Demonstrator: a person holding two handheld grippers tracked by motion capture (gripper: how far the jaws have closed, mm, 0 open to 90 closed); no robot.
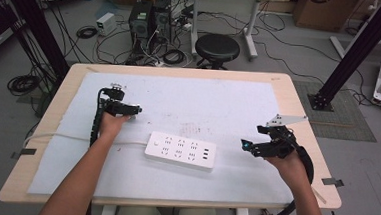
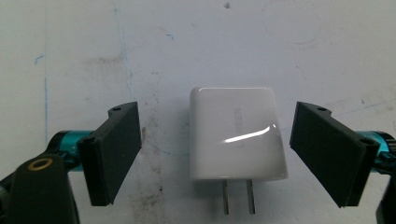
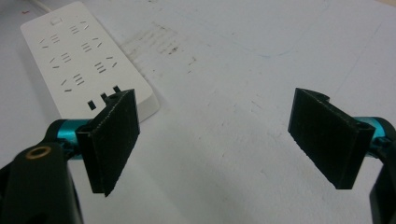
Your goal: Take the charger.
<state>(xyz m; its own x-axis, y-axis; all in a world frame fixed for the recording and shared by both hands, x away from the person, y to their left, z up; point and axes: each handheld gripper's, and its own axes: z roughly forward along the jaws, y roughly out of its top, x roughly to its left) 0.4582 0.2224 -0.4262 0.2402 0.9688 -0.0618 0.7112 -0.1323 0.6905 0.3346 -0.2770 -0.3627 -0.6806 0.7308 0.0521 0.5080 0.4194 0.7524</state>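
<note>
A white wall charger [image 2: 236, 135] lies flat on the white mat, its two metal prongs [image 2: 238, 196] pointing back toward the camera. My left gripper [image 2: 219, 149] is open, one jaw on each side of the charger with a gap on both sides. In the high view the left gripper [image 1: 123, 108] hovers at the mat's left. A white power strip [image 1: 181, 150] lies at the middle front. My right gripper [image 1: 248, 146] is to the right of it, open and holding nothing [image 3: 215, 135]. The strip's USB end [image 3: 105, 98] sits just behind the left pad [image 3: 112, 140].
A white mat [image 1: 204, 103] covers most of the wooden table [image 1: 298, 109]. The strip's white cord [image 1: 71, 137] runs off to the left edge under the left forearm. A black stool [image 1: 217, 49] and cables stand on the floor beyond the table.
</note>
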